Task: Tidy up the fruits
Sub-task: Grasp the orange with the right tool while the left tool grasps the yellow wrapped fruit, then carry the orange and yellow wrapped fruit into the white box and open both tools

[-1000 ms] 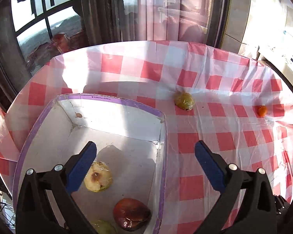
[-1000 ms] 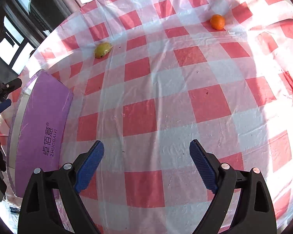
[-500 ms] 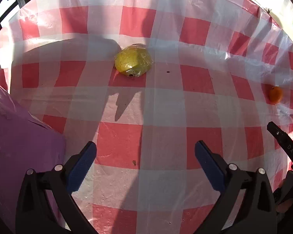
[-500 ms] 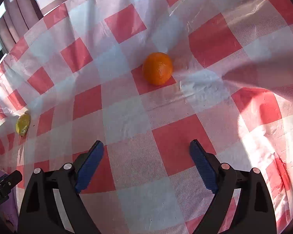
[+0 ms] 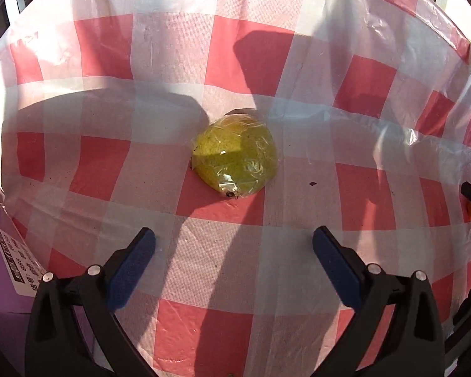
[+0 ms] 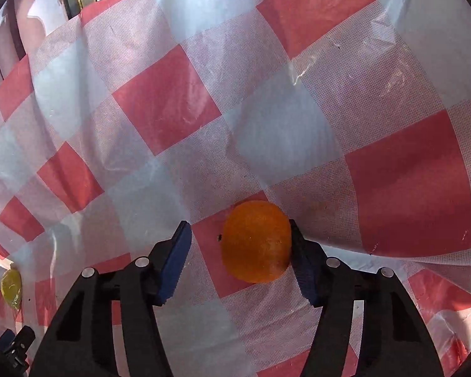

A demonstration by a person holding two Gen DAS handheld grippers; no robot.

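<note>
Covering the table [image 5: 361,188] is a thin red-and-white checked plastic cloth [image 6: 172,103], wrinkled and glossy, likely slick under anything round. At the left view's 8 o'clock edge a purple box [image 5: 0,282] with a white label shows only its outer wall; what it holds cannot be seen from here.

In the left view, a yellow-green fruit [image 5: 235,163] in tight clear film lies at 12 o'clock from the left tool [image 5: 234,264], which is spread wide and empty, well short of it. The film looks slippery and the flesh probably soft, so a gentle pinch across its widest part, clear of the taped stem end, seems best.

Sitting between the pads of the right tool [image 6: 240,257] is a small orange [image 6: 256,242]: the right pad touches its side, the left pad stands just apart, so the tool is released, not yet gripping. Firm, light and round, it may roll; squeezing across its middle should hold it.
</note>
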